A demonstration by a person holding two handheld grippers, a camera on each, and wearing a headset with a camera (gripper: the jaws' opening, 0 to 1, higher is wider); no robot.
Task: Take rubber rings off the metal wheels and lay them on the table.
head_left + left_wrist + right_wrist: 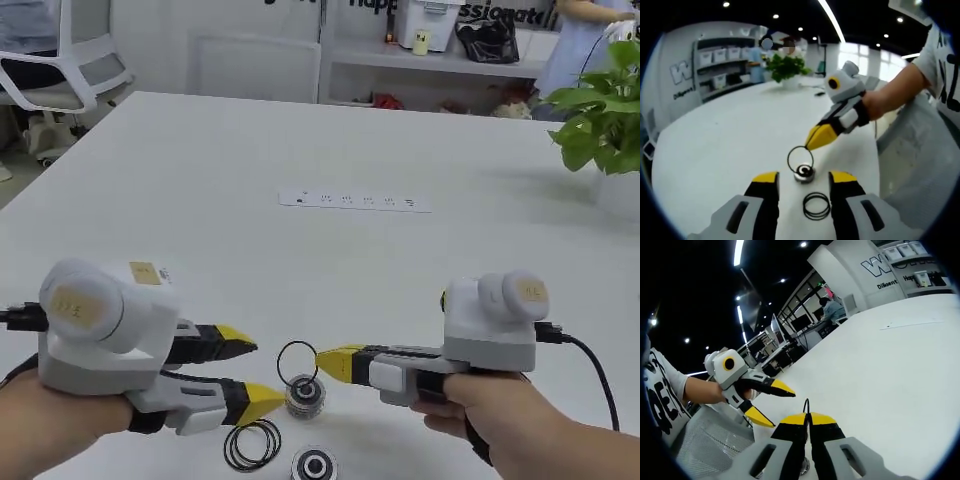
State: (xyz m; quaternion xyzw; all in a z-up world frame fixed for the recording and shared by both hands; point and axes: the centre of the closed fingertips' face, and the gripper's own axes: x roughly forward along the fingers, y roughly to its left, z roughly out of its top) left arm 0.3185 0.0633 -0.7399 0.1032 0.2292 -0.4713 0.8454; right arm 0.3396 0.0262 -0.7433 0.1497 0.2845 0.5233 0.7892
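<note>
A black rubber ring (297,361) hangs in the air, pinched by my right gripper (322,363), which is shut on it; the ring (800,157) shows above a metal wheel (804,173) in the left gripper view, and edge-on between the right jaws (806,407). The wheel (304,394) stands on the white table (300,150) just below the ring. My left gripper (262,372) is open, its yellow tips either side of the wheel's near-left. Loose rings (252,443) lie in a small pile on the table in front. A second wheel (314,465) sits at the bottom edge.
A white power strip (354,200) lies mid-table. A potted plant (600,110) stands at the far right. An office chair (60,70) is at the far left, and shelves with boxes line the back wall. A person (765,60) stands beyond the table.
</note>
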